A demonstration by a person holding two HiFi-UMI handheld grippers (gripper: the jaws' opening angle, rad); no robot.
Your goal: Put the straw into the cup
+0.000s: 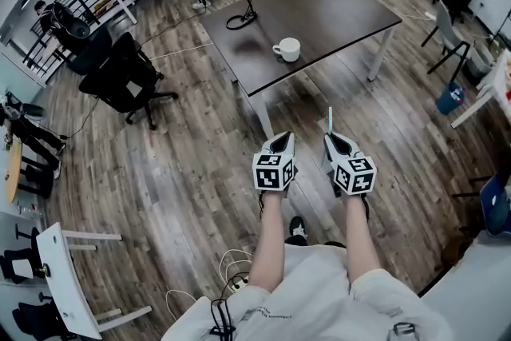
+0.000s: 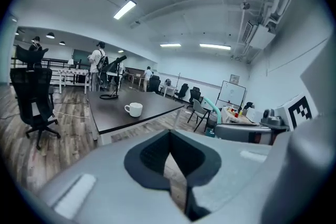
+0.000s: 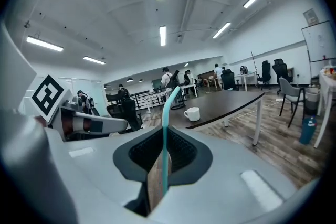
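Both forearms out fwd, side by side over the floor (image 1: 184, 172), short of the table (image 1: 335, 8). R gripper (image 1: 334, 140) pinching the teal straw (image 1: 329, 120), tip poking fwd. L gripper (image 1: 279, 141) jaws pressed together, nothing betw. White cup (image 1: 288, 49) on table, well ahead.

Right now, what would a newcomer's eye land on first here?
The teal straw standing up from the shut jaws of the right hand-held gripper, low in the head view. Ahead, a white cup sits on the dark table. The left hand-held gripper, beside the right, is shut and empty.
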